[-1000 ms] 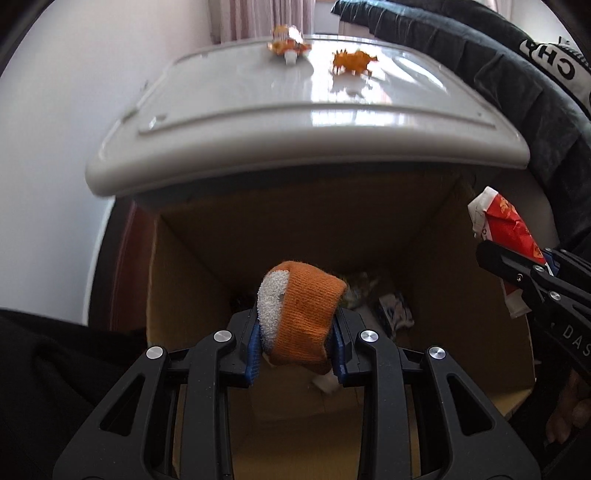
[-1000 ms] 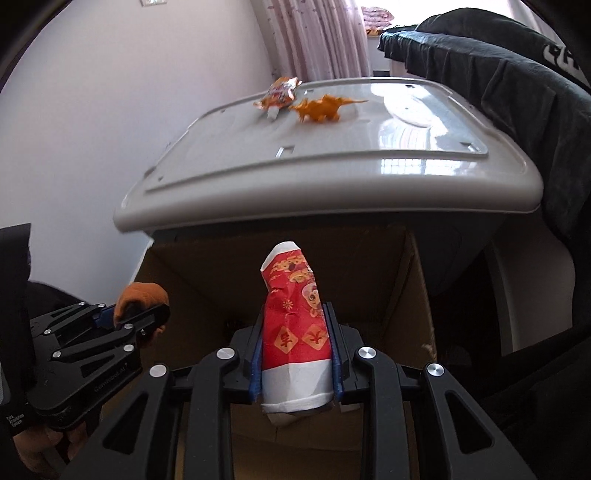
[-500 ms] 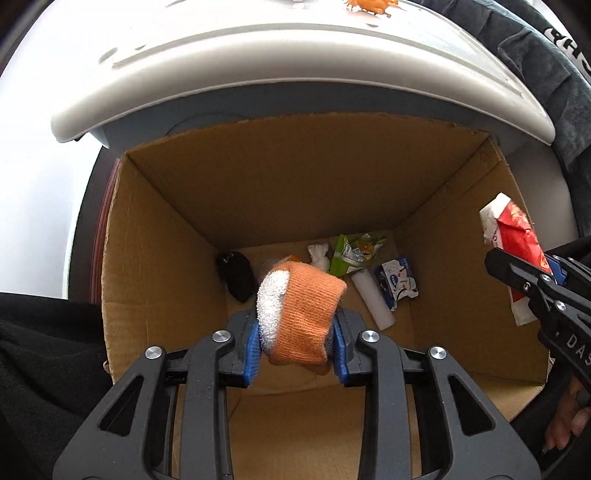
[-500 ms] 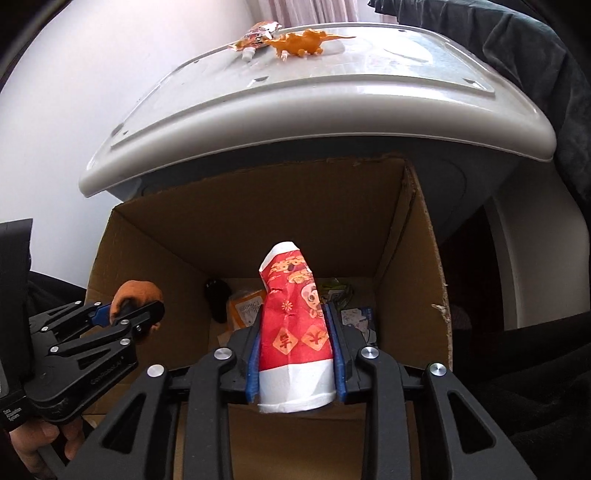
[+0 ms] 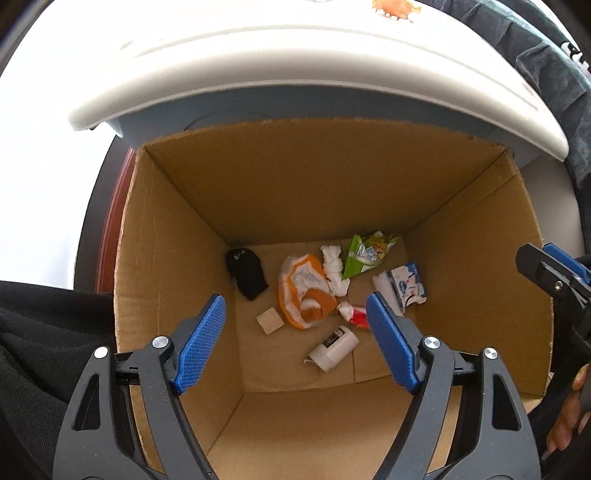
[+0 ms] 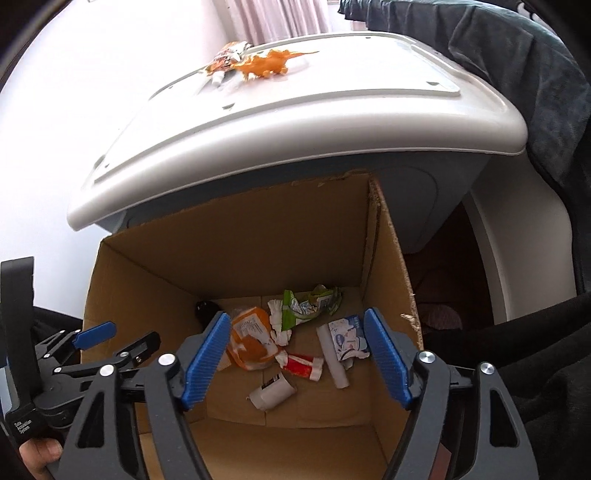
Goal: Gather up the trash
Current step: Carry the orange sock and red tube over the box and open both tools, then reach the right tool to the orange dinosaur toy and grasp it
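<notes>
Cardboard box [image 5: 461, 258] open-topped, sits right against a white-lidded bin [image 6: 332, 122]; trash lies on the box floor. Red-and-white wrapper [image 5: 356, 314] near floor centre, crumpled. Orange-and-white piece [image 5: 306, 291] just left of it, touching or overlapping a white crumpled tissue [image 5: 334, 269]. Green snack packet [image 5: 365, 251] at the far side of the floor, by the back wall. Blue-white packet [image 5: 408, 284] on the right with a white tube [image 6: 334, 360] beside it. Small white cylinder with black label [image 5: 334, 349] nearest the camera, lying on its side. Small white square [image 5: 270, 320] left of it. Black item [image 5: 246, 271] in the far left corner.

Nothing blocks the drop into the box; only the bin lid overhangs the back edge.

Left gripper [image 5: 295, 336] over the box, pointing steeply down, jaws opening, already wide, nothing between the blue pads [image 5: 199, 343]. Right gripper [image 6: 295, 358] same: above the box, jaws opening and wide apart, no item between them. Each gripper shows in the other's view at the edge, with a hand [image 6: 37, 458] on the left handle.

On the bin lid: orange toy dinosaur [image 6: 267, 64] and a wrapper [image 6: 227, 59] just beside it, apart from the box. Dark jacket [image 6: 517, 74] draped at right. White wall [image 6: 74, 92] left, pale curtain [image 6: 280, 18] at the back. Dark clothing low on both sides.
</notes>
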Demonstrator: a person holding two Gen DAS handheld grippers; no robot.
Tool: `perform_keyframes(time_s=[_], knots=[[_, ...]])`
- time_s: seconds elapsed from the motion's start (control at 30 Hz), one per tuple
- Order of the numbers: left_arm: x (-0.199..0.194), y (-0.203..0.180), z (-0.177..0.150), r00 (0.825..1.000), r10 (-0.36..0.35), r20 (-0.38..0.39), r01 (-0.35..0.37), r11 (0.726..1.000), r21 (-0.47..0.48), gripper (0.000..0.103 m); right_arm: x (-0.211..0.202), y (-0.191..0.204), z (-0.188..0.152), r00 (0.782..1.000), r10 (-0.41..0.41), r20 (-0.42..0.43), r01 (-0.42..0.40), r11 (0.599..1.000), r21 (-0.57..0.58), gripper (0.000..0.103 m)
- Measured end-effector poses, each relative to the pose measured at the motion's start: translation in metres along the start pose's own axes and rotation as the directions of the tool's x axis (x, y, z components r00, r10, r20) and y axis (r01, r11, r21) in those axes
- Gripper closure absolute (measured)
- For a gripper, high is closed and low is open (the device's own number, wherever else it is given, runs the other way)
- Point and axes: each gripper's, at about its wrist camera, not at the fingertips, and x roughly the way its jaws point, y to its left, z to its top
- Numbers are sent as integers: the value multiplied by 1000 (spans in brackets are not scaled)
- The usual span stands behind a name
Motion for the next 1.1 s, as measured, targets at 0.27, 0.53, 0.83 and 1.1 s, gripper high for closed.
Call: perform_keyframes(time_s=[0.27, 0.53, 0.83, 1.1], knots=[[-42, -5, 14, 985, -30, 169, 21, 998, 52, 26, -18, -1, 26, 999, 24, 38, -24, 1000, 2, 24], [-103, 2, 81, 922, -57, 383, 33, 997, 69, 13, -36, 9, 123, 987, 15, 158, -10, 999, -36, 19], [-100, 29, 154, 888, 15, 460, -2, 1000, -30, 11, 22, 36, 221, 987, 7, 163, -21, 997, 79, 17], [-82, 60, 155, 901, 132, 414, -68, 984, -166, 11, 84, 65, 274, 980, -109, 168, 80, 982, 173, 17]])
